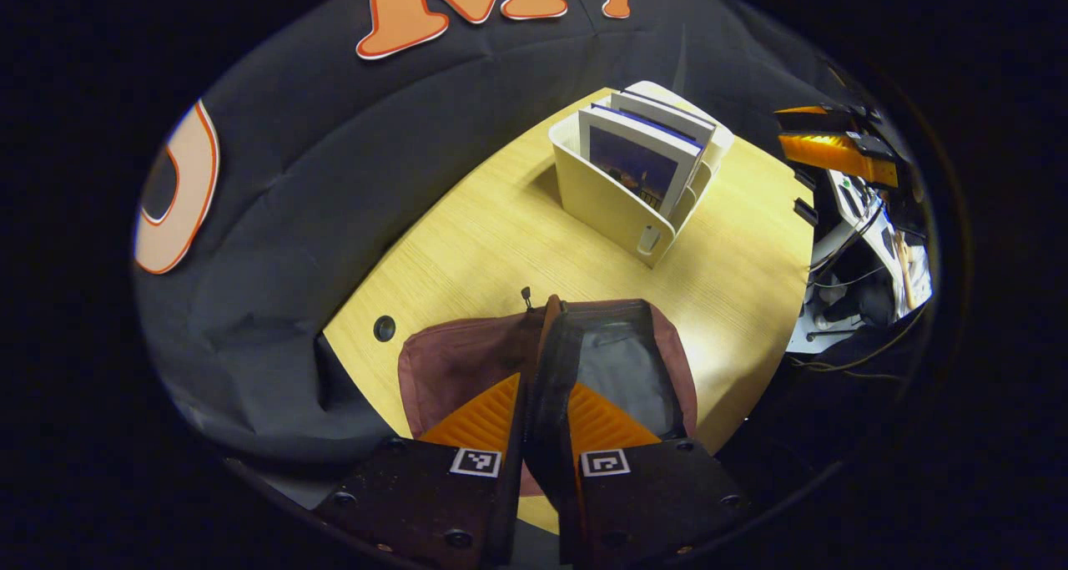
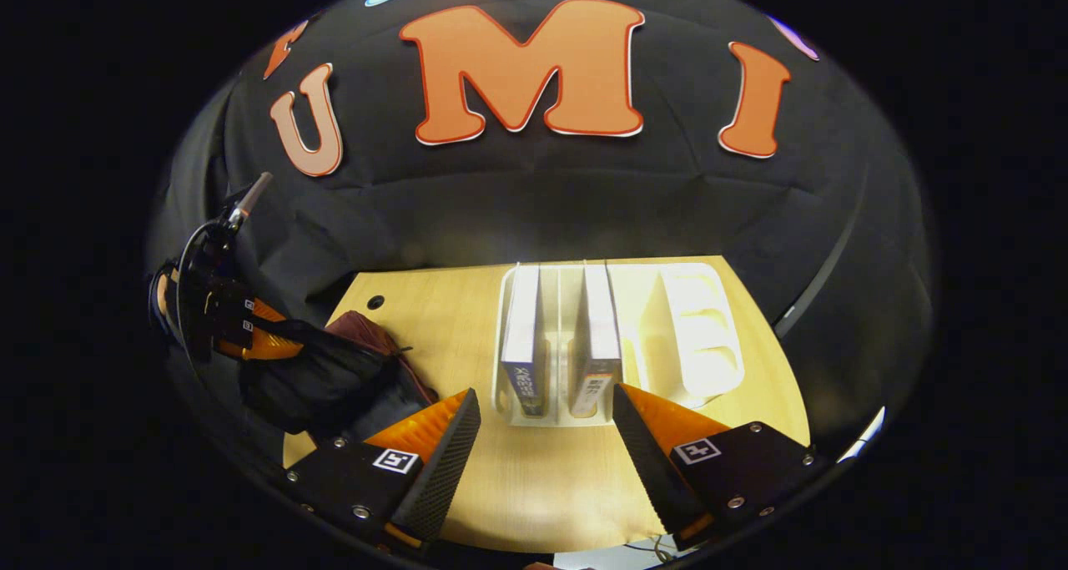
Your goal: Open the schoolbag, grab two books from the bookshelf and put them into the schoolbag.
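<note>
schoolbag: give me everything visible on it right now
The schoolbag is maroon fabric with a dark grey lining, lying on the wooden table at its near-left end, away from the bookshelf. Its mouth is unzipped and held open: the left hand-held gripper is shut on the black-edged rim, lifting it. A zipper pull sticks up at the top. No books inside that I can see.

The pale wood-grain worktop (image 2: 534,478) has a small round dark hole (image 1: 385,328) near its far left corner. On it stands a cream plastic bookshelf (image 1: 613,207) with upright dividers, and well apart to the left lies a maroon fabric schoolbag (image 1: 455,357), its mouth open.
</note>
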Demonstrator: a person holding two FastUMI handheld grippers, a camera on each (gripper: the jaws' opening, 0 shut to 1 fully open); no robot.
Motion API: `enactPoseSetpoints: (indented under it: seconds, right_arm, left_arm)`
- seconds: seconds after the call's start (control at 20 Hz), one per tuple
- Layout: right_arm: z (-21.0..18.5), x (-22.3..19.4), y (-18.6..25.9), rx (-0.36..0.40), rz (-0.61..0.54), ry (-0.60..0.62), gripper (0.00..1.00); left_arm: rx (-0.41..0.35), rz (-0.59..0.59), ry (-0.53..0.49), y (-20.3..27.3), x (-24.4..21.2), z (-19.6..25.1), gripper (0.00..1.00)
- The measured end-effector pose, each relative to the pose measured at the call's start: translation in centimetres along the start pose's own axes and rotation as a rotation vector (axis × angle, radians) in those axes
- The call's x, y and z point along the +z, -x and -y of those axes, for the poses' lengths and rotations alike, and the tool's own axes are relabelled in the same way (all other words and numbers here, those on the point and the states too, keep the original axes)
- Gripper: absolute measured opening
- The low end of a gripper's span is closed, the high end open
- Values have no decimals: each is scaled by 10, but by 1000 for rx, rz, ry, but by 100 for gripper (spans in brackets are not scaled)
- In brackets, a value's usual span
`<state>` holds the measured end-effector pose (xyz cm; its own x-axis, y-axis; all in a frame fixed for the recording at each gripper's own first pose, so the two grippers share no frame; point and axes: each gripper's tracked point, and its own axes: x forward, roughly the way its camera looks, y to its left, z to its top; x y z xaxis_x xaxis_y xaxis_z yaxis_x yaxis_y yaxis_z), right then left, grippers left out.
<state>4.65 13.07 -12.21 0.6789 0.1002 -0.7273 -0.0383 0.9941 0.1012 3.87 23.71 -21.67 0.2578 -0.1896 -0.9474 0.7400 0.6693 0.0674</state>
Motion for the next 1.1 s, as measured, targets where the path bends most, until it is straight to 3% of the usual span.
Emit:
enactPoseSetpoints:
  seconds: [0.1, 0.4, 0.65, 0.8, 1.0, 1.1]
  right_arm:
    - [-6, 8, -19, 17, -20, 27, 95]
    - [-10, 25, -66, 70, -103, 54, 95]
    - [5, 50, -87, 60, -140, 92, 95]
    - [10, 50, -104, 47, -197, 126, 95]
    - [-10, 40, -125, 101, -294, 86, 94]
    - [-9, 37, -138, 79, -336, 93, 93]
  left_arm:
    - [-13, -22, 33, -8, -6, 3, 21]
    - [-117, -102, 196, -44, -28, 17, 10]
    - [-120, -132, 204, -46, -27, 18, 10]
    - [-112, -142, 196, -45, -26, 18, 7]
    - [-100, -153, 193, -45, -24, 19, 7]
    - [-94, -158, 194, -46, -24, 19, 7]
